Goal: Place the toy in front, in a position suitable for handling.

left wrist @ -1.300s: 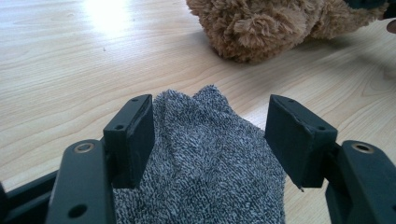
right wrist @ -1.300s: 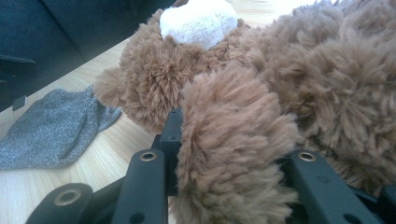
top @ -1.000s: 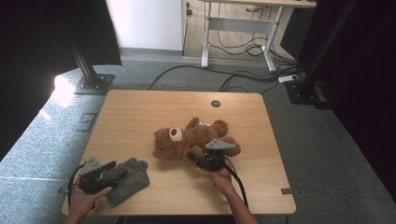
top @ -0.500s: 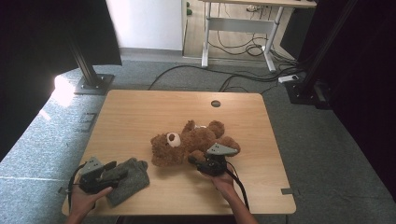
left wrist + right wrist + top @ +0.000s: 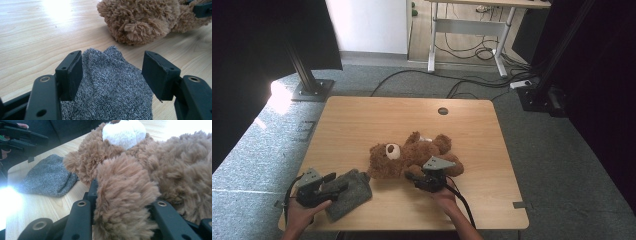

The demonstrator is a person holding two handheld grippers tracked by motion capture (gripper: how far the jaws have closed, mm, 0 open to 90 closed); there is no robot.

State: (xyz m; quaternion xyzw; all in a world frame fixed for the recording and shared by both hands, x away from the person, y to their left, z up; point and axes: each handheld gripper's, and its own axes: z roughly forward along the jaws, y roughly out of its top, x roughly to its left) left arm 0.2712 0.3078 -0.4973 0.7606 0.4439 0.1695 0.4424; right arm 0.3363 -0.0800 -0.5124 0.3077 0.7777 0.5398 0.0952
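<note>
A brown teddy bear (image 5: pixel 412 152) lies on its back in the middle of the wooden table (image 5: pixel 362 125), head to the left. My right gripper (image 5: pixel 414 175) is at its near side, shut on a furry limb (image 5: pixel 122 202) that fills the gap between the jaws; the jaws have just been opening slightly with the limb still pressed between them. A grey knitted cloth (image 5: pixel 349 195) lies at the near left. My left gripper (image 5: pixel 339 182) stands open over it, the cloth (image 5: pixel 107 87) lying between the spread jaws. The bear's head (image 5: pixel 140 17) is just beyond.
A round cable hole (image 5: pixel 442 111) sits near the table's far edge. Beyond the table are a black stand base (image 5: pixel 309 90), floor cables (image 5: pixel 472 82) and a white desk frame (image 5: pixel 462 30). The near table edge runs close under both hands.
The right gripper and the bear have shifted slightly toward the near edge. The left gripper and the grey cloth have not moved.
</note>
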